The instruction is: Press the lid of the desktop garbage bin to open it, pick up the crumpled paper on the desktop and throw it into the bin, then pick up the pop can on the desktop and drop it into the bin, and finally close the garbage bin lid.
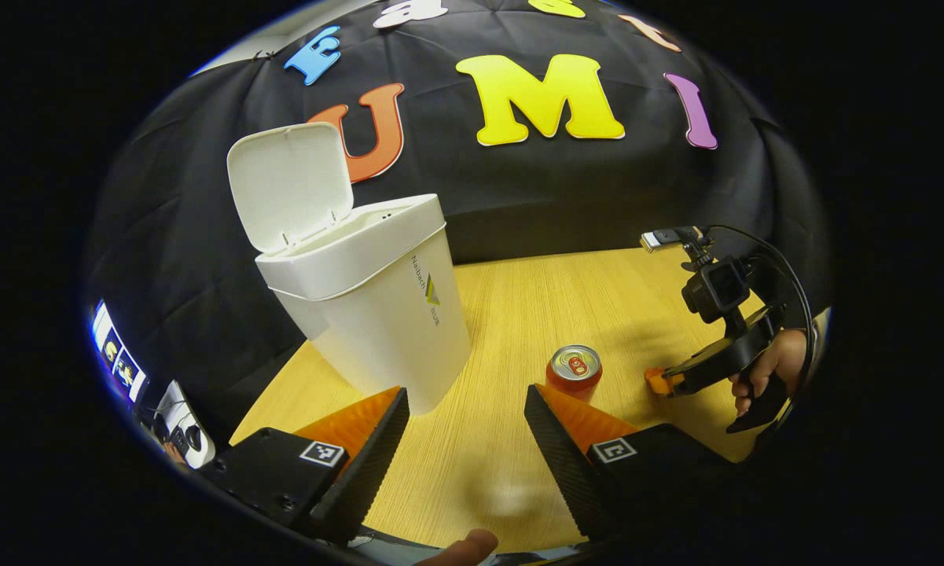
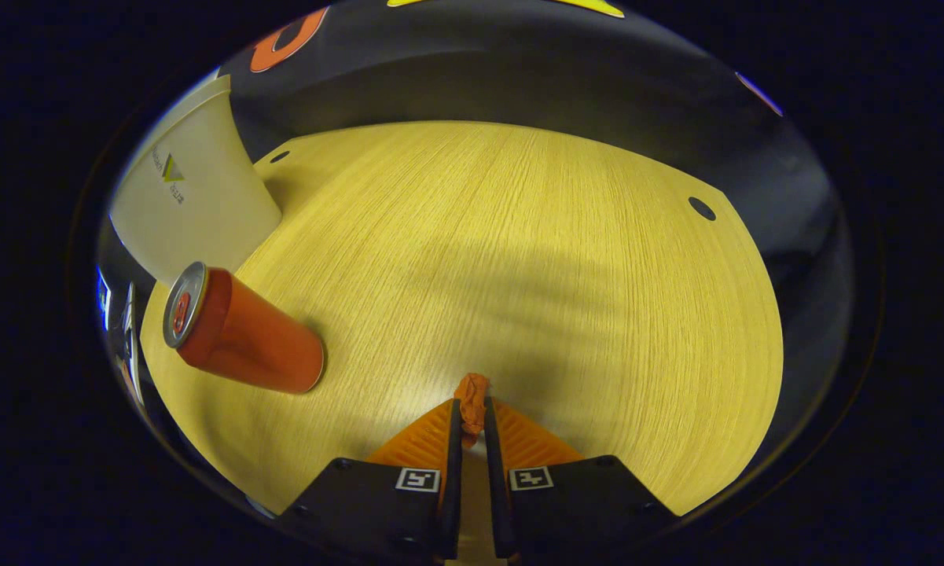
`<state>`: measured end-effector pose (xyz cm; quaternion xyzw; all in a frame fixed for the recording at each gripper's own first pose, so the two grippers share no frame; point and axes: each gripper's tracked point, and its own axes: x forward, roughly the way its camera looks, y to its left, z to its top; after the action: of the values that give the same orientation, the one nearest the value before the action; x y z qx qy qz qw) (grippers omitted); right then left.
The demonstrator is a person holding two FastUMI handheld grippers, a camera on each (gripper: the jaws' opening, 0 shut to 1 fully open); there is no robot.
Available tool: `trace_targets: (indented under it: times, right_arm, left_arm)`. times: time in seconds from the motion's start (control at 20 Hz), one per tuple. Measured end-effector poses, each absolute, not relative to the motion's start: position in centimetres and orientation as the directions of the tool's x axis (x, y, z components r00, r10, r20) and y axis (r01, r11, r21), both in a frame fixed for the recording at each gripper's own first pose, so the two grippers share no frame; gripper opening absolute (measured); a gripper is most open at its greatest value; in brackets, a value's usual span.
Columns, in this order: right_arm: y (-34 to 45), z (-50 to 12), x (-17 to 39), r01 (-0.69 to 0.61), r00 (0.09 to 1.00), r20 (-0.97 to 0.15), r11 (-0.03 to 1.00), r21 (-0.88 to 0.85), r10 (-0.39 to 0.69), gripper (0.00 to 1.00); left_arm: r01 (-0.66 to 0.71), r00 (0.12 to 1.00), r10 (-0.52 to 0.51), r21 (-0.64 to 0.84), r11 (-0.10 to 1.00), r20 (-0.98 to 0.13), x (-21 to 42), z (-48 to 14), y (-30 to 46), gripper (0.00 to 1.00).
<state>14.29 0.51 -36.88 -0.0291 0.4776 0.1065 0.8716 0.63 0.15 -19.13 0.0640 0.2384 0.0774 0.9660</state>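
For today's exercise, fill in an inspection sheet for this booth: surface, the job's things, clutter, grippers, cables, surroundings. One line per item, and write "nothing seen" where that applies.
Surface: wooden desktop, with two small dark holes near its far edge.
Job's things: white garbage bin standing with its lid up; pop can upright on the desktop, right of the bin; crumpled paper pinched between the right gripper's fingers.
Clutter: nothing seen.
Grippers: left gripper open, nothing between its fingers, low over the desktop; right gripper shut on the paper, a hand holding it.
Cables: one black cable looping off the right gripper's camera mount.
Surroundings: black cloth wall behind the desktop; some equipment at the far left, too small to tell.
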Motion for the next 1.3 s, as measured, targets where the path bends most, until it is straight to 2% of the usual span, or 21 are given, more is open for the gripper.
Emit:
trace_targets:
  times: [0.15, 0.2, 0.3, 0.5, 0.7, 0.9, 1.05, 1.3]
  right_arm:
    - [0.2, -34.7, 13.7, -0.191, 0.55, -0.818, 0.979, 0.071, 0.167, 0.17]
    - [-0.4, -33.5, 13.5, -0.187, 0.569, -0.807, 0.981, 0.06, 0.158, 0.14]
    - [-1.0, -30.7, 13.3, -0.179, 0.604, -0.782, 0.982, 0.058, 0.156, 0.17]
    - [-1.1, -24.0, 12.8, -0.166, 0.641, -0.741, 0.979, 0.118, 0.198, 0.17]
    - [0.3, -16.8, 13.3, -0.186, 0.71, -0.674, 0.977, 0.101, 0.205, 0.17]
    - [5.1, -10.0, 14.1, -0.261, 0.756, -0.601, 0.961, 0.09, 0.261, 0.17]
    - [10.6, -5.7, 15.0, -0.323, 0.764, -0.558, 0.941, 0.104, 0.324, 0.17]
    - [21.8, -1.2, 17.0, -0.443, 0.764, -0.483, 0.892, 0.09, 0.428, 0.17]
  left_arm:
    - [-0.08, 0.895, 0.136, 0.147, 0.986, -0.424, 1.0, -18.2, -0.4, 0.98]
    - [-0.063, 0.903, 0.116, 0.139, 0.988, -0.414, 1.1, -17.8, -0.7, 0.98]
    - [-0.031, 0.917, 0.08, 0.132, 0.991, -0.392, 1.5, -17.1, -1.2, 0.98]
    - [0.017, 0.939, 0.027, 0.126, 0.992, -0.343, 1.9, -15.7, -1.6, 0.98]
    - [0.061, 0.94, -0.017, 0.12, 0.991, -0.339, 1.2, -15.9, -0.8, 0.98]
    - [0.065, 0.944, -0.02, 0.127, 0.99, -0.329, -0.2, -15.9, 1.3, 0.98]
    - [0.044, 0.96, -0.001, 0.146, 0.988, -0.28, -1.1, -15.1, 3.4, 0.98]
    - [-0.017, 0.956, 0.04, 0.079, 0.997, -0.29, -2.4, -15.6, 7.2, 0.98]
